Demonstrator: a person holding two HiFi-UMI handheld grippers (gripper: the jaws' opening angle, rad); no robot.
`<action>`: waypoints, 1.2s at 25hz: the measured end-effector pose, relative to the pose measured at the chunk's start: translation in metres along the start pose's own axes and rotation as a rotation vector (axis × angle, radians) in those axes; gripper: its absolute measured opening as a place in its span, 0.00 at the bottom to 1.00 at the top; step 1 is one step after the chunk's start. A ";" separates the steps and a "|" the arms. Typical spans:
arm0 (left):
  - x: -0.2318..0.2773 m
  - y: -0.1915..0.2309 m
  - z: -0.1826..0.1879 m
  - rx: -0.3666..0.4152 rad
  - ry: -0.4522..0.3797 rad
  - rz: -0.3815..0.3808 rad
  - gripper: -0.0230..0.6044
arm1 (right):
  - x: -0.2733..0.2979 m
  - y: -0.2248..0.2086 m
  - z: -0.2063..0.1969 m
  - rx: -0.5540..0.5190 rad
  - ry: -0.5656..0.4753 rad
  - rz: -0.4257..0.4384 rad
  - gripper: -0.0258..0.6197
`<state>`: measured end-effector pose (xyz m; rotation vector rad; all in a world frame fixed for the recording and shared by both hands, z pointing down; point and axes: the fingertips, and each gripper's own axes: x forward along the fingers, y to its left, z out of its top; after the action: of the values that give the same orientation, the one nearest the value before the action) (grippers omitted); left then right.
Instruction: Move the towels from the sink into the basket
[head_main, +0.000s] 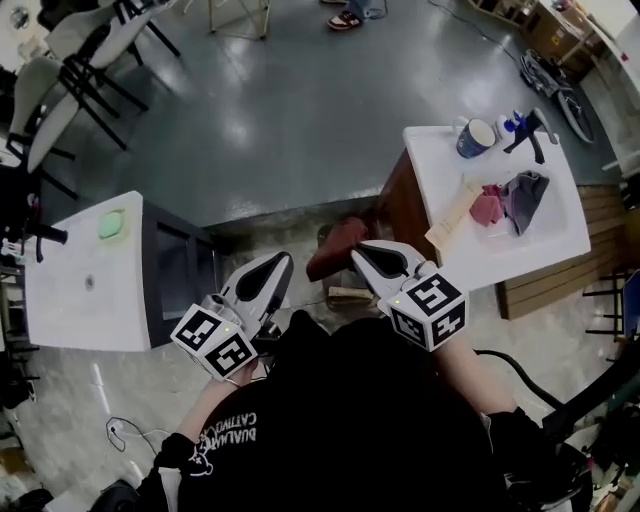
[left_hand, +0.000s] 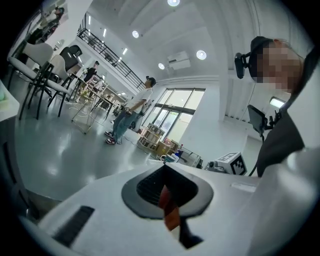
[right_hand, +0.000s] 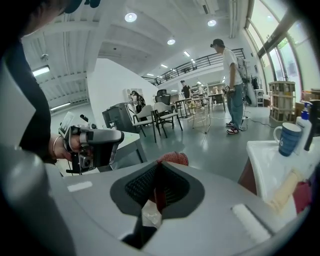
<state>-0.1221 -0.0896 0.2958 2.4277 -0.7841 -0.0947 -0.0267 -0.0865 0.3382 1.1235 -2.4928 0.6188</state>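
Left tool (head_main: 272, 268) and right tool (head_main: 375, 256) jaws together, white counter (head_main: 440, 160) with towels (head_main: 520, 195), grey floor (head_main: 300, 100)

A dark red thing (head_main: 335, 248) on the floor (head_main: 262, 236), between the left table (head_main: 85, 275) and the right table (head_main: 440, 170), is half covered by the right claw (head_main: 362, 256). It is perhaps a basket, but its shape cannot be told. The head view's top edge cuts a bystander off to the shoes (head_main: 345, 18).

Right of the jaws of the right gripper (head_main: 360, 252) stands the counter (head_main: 440, 170) with the towels (head_main: 490, 207), a mug (head_main: 476, 138) and a spray bottle (head_main: 527, 130) on it, while a table (head_main: 85, 290) stands left of the jaws of the left gripper (head_main: 278, 262).
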 end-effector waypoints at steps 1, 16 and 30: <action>-0.001 0.002 -0.002 -0.002 0.011 -0.010 0.04 | 0.001 0.002 -0.004 0.014 0.001 -0.009 0.07; 0.013 0.029 -0.128 -0.103 0.231 -0.066 0.04 | 0.031 0.002 -0.116 0.211 0.135 -0.031 0.07; 0.049 0.123 -0.247 -0.129 0.267 0.113 0.04 | 0.109 -0.066 -0.270 0.334 0.351 0.031 0.07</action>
<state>-0.0871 -0.0724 0.5738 2.2106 -0.7652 0.2115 -0.0116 -0.0542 0.6344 0.9814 -2.1591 1.1660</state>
